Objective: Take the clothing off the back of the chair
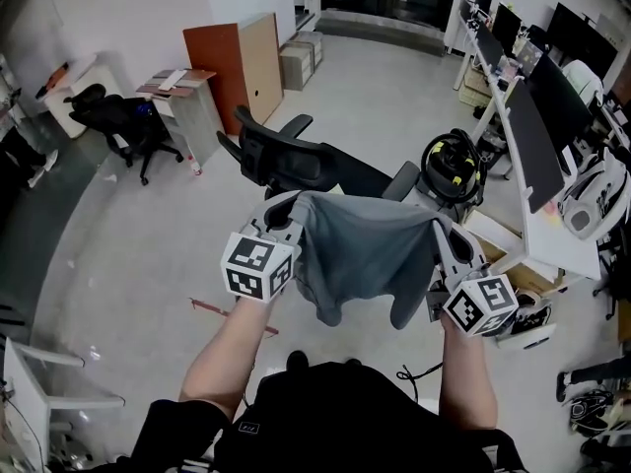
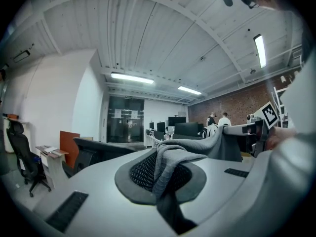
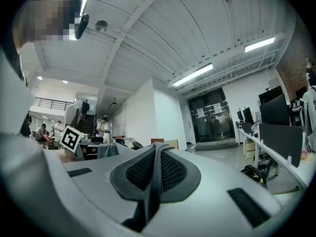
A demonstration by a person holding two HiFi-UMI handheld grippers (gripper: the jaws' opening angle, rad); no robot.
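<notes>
While the left gripper (image 1: 287, 209) pinches the grey garment (image 1: 365, 249), the right gripper (image 1: 442, 228) clamps its other end.

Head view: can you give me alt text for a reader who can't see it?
A grey garment hangs stretched between the left gripper and the right gripper, each shut on an upper corner. A black office chair stands just beyond it on a pale floor, with desks and monitors to the right.
</notes>
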